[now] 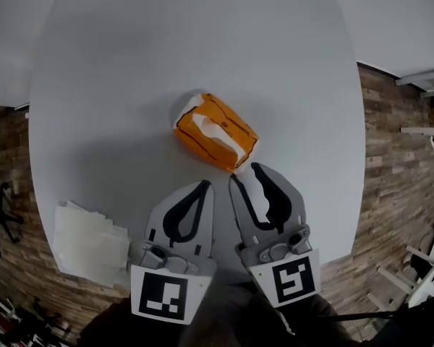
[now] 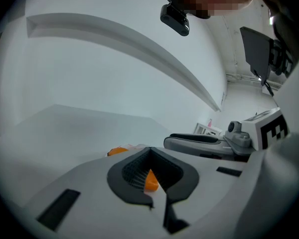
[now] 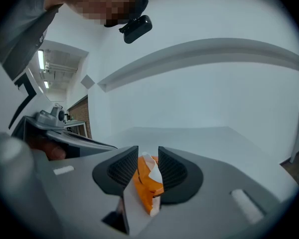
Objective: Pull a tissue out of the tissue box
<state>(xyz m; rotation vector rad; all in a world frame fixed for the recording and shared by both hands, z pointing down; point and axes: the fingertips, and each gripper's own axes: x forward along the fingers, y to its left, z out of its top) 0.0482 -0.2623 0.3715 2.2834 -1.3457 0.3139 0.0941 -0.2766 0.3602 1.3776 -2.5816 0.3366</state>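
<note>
A pale grey, matte surface [image 1: 130, 85] with rounded corners carries an orange, round-cornered tissue box [image 1: 228, 139] near its middle. The box lies at a slant to the surface's near edge. A crumpled white tissue [image 1: 206, 125] puffs up out of the long slot in the top of the box, soft and creased against the smooth orange sides.

The right gripper [image 1: 246, 172] is made of smooth grey plastic, with curved black ribbed pads lining its jaws. Its jaws stand well apart and grip nothing, and their tips lie just beside the near corner of the box. In the right gripper view, the box [image 3: 145, 183] and the white tuft of tissue [image 3: 150, 163] show through the gap between the jaws of the right gripper [image 3: 148, 156].

The left gripper [image 1: 203, 185] lies beside the right one, a little nearer the person. Its jaws meet at the tips and hold nothing. In the left gripper view, a sliver of orange box [image 2: 150, 180] shows through the hollow behind the closed tips of the left gripper [image 2: 150, 151].

A loose, ragged stack of white tissues [image 1: 90, 241] sits at the surface's near left edge, well apart from the box. Brown wood-plank floor [image 1: 390, 157] shows around the surface.
</note>
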